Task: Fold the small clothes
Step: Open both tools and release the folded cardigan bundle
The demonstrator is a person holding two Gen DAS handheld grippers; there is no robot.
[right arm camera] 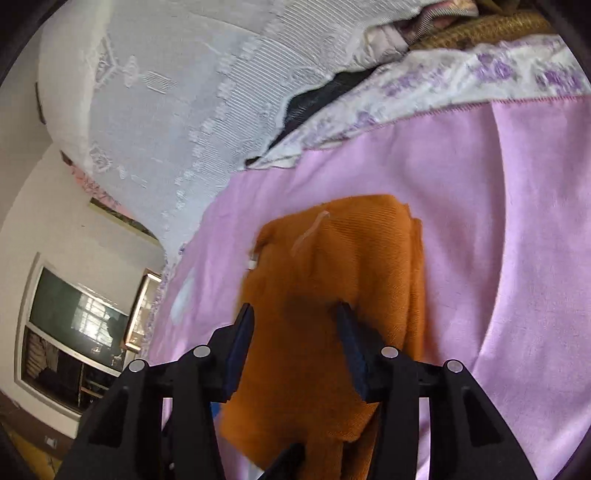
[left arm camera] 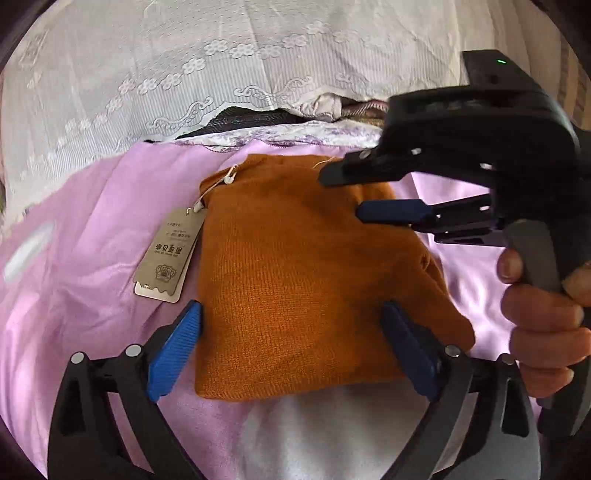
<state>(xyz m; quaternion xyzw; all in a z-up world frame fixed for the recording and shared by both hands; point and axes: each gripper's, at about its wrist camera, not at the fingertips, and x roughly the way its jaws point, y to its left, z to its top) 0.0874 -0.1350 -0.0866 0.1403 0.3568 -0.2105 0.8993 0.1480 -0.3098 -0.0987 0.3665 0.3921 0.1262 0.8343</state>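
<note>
One orange knit garment point(left arm camera: 295, 280), folded to a rough rectangle, lies flat centre-frame on the pink sheet point(left arm camera: 92, 240). One cardboard hang tag point(left arm camera: 168, 254) on a string lies just left of it in the left wrist view, touching its edge. Two grippers. Left gripper point(left arm camera: 291, 343), bottom of frame: jaws spread wide, one blue pad each side of the garment's near edge, pads not pressing it. Right gripper point(left arm camera: 351, 194) comes in from upper right, held by a hand point(left arm camera: 543, 314); jaws partly apart over the garment's far right corner, w/ nothing pinched as far as I can see. In the right wrist view its pads point(right arm camera: 240, 354) straddle orange cloth at bottom centre. One white lace cover point(left arm camera: 221, 55) across the top. A woven basket point(right arm camera: 487, 27) sits upper right, contents unclear.
</note>
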